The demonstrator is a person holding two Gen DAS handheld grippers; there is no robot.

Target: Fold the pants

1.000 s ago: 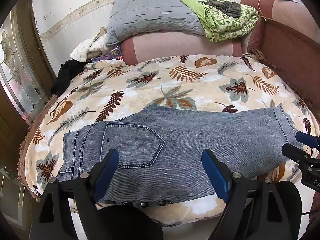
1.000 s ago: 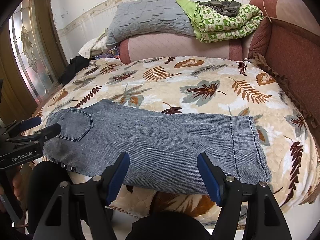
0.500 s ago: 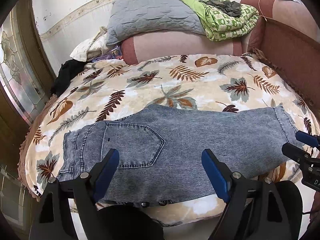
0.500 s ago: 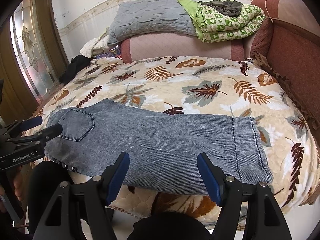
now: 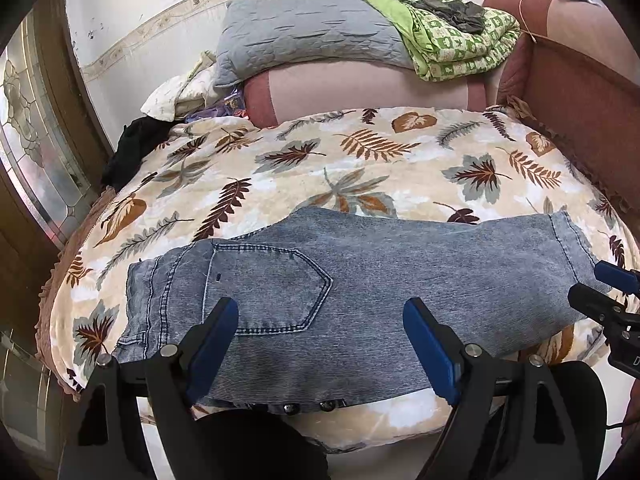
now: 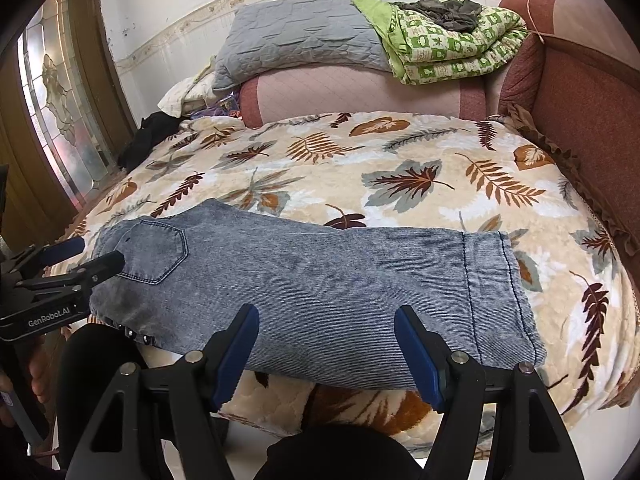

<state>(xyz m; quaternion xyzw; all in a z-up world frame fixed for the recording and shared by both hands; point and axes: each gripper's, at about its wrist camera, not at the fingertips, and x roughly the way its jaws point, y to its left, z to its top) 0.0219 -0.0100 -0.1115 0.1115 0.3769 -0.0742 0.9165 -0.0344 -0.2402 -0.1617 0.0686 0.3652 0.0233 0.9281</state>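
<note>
We see a big bed with a leaf blanket filling the middle of the frame. The blue pants lie flat across its near edge, low in the frame. Our left hand-held gripper and right hand-held gripper are both spread wide, pinching nothing.

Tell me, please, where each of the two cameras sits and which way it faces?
Left wrist: on the left gripper, looking forward and down at the jeans' waist and pocket; its open fingers and the right gripper's tips at the right edge show.
Right wrist: on the right gripper, looking down at the jeans' hem end; its open fingers, the left gripper at left, show.
Shared: jeans, leaf blanket, grey pillow.
</note>
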